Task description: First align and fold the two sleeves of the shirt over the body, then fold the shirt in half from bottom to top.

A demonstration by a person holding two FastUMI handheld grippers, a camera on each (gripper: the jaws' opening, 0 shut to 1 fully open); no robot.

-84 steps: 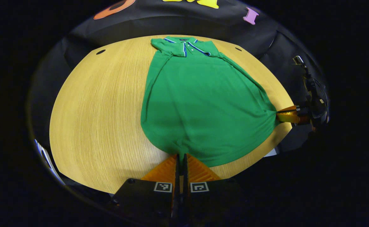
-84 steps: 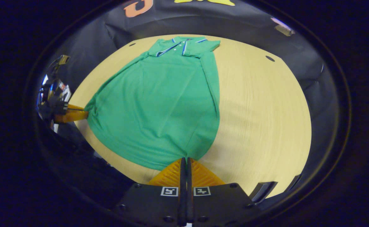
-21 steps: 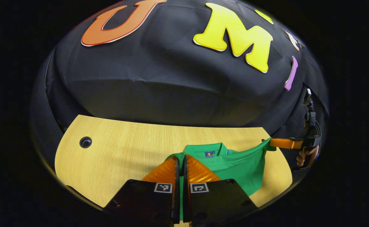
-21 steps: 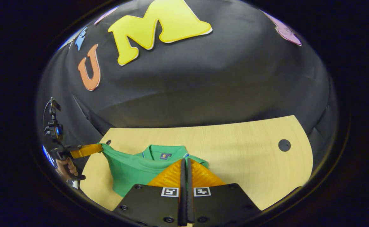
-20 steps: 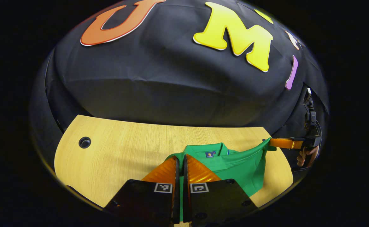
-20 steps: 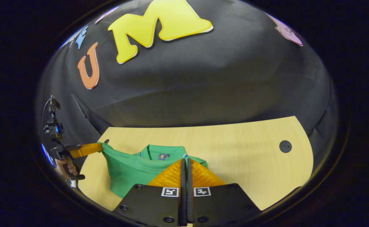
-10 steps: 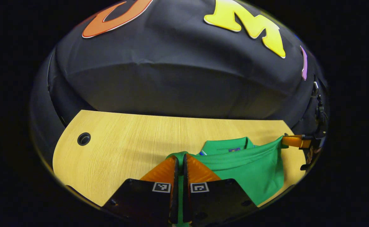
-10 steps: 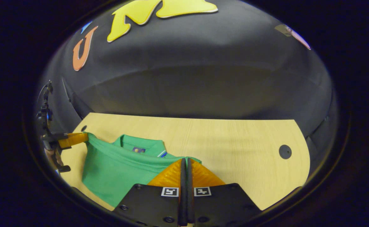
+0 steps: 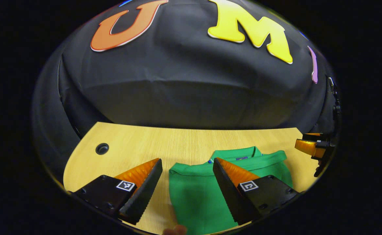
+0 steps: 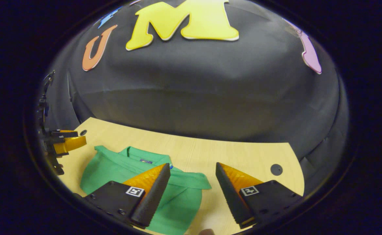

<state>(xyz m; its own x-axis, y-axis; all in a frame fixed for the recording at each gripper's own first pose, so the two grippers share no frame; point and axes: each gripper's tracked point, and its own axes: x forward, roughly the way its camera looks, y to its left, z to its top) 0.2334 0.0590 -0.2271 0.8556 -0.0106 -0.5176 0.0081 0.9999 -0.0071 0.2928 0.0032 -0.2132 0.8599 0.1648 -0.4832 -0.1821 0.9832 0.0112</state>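
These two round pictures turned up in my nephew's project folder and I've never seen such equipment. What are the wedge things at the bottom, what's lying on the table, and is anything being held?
No robot here: a person holds a two-finger claw in each hand, and a wide-angle camera rides on each claw, looking forward along its fingers. That gives the round, bent images.

In the left gripper view, the two wedges at the bottom are the left claw, its fingers spread apart. At the right edge you glimpse the right claw, farther off.

In the right gripper view, the wedges are the right claw, also spread open, and the left claw sits at the left edge.

On the wooden table lies a green polo shirt, folded into a compact stack with its collar towards the wall. Neither claw holds anything; the shirt rests on the table on its own.
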